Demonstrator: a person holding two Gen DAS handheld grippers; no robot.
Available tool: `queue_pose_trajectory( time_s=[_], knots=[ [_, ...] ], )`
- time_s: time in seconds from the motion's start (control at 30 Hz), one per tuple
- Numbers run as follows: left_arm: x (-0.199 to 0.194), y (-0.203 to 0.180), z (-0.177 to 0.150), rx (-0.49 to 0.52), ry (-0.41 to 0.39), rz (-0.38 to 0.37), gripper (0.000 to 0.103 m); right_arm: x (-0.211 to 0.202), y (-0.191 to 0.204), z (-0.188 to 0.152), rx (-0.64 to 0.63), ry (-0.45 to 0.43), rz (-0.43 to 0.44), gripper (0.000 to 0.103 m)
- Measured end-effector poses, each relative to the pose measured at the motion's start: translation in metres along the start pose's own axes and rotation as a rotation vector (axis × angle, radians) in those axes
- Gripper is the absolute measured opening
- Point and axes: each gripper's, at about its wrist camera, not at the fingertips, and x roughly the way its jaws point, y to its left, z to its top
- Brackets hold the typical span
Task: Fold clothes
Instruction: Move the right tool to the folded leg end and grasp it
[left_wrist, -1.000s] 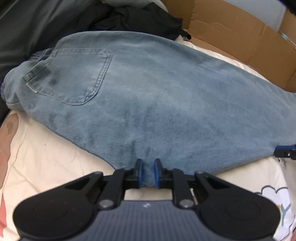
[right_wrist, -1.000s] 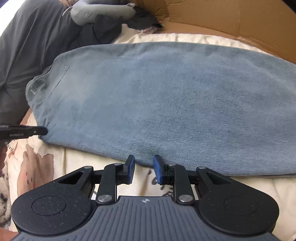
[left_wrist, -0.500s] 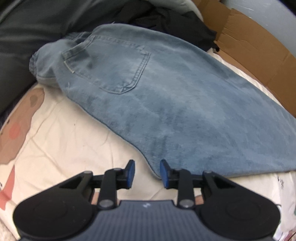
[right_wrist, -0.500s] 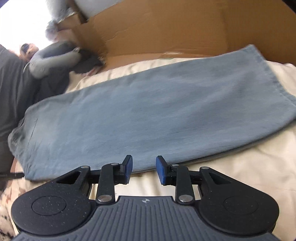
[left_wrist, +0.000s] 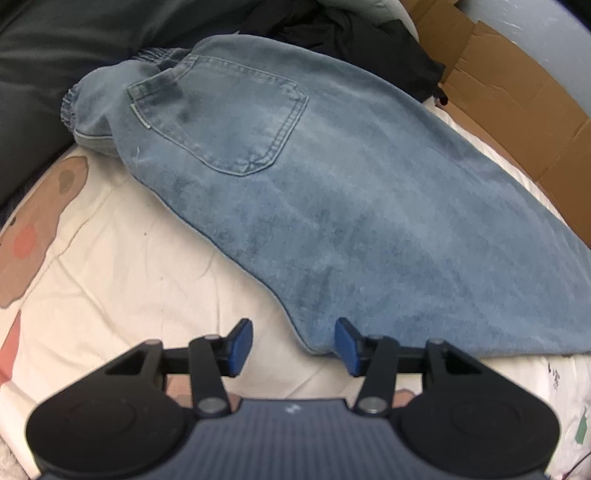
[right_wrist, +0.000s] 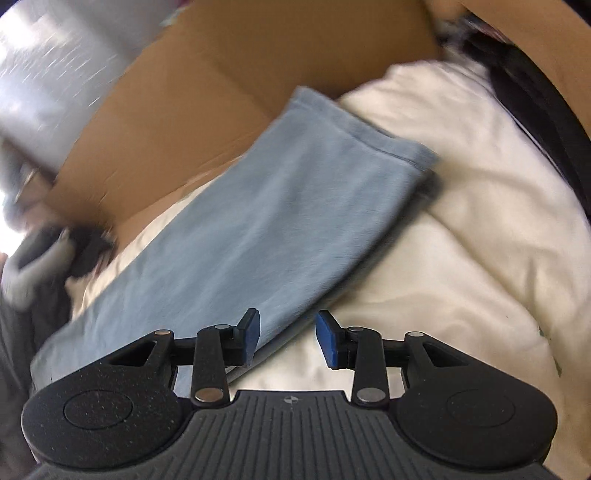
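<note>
The jeans were laid flat on the bedsheet. Both jaws had just been opening: the left gripper and right gripper were parted, nothing clamped.

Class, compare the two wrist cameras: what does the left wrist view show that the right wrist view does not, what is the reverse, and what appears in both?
Only the left wrist view shows the back pocket, the gathered waistband and the left gripper, open over the jeans' near edge; its jaws have just been opening. Only the right wrist view shows the leg hem and the right gripper, open at the leg's edge, its jaws likewise just opening. Both show the blue jeans lying flat on the cream bedding, with brown cardboard behind.
</note>
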Motion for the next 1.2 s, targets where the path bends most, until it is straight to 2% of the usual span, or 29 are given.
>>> queue_pose_trajectory(
  time_s=[0.27, 0.53, 0.57, 0.6, 0.67, 0.8, 1.2],
  knots=[
    [-0.001, 0.002, 0.002, -0.012, 0.008, 0.015, 0.053, 0.009, -0.032, 0.005, 0.18, -0.029, 0.031, 0.04],
    [0.004, 0.005, 0.006, -0.057, 0.016, 0.01, 0.053, 0.024, -0.06, 0.011, 0.417, -0.054, 0.134, 0.037],
    [0.005, 0.004, 0.006, -0.06, 0.017, 0.01, 0.053, 0.025, -0.061, 0.012, 0.427, -0.058, 0.139, 0.028],
    [0.006, 0.004, 0.006, -0.064, 0.018, 0.011, 0.053, 0.026, -0.062, 0.014, 0.431, -0.06, 0.139, 0.012],
    [0.006, 0.003, 0.007, -0.066, 0.017, 0.008, 0.053, 0.025, -0.064, 0.016, 0.44, -0.07, 0.157, 0.009],
    [0.007, 0.003, 0.006, -0.062, 0.014, 0.001, 0.053, 0.021, -0.067, 0.019, 0.473, -0.097, 0.208, 0.008],
    [0.005, 0.02, 0.006, -0.178, 0.019, -0.064, 0.053, 0.045, -0.073, 0.028, 0.528, -0.154, 0.202, 0.013]
  ],
)
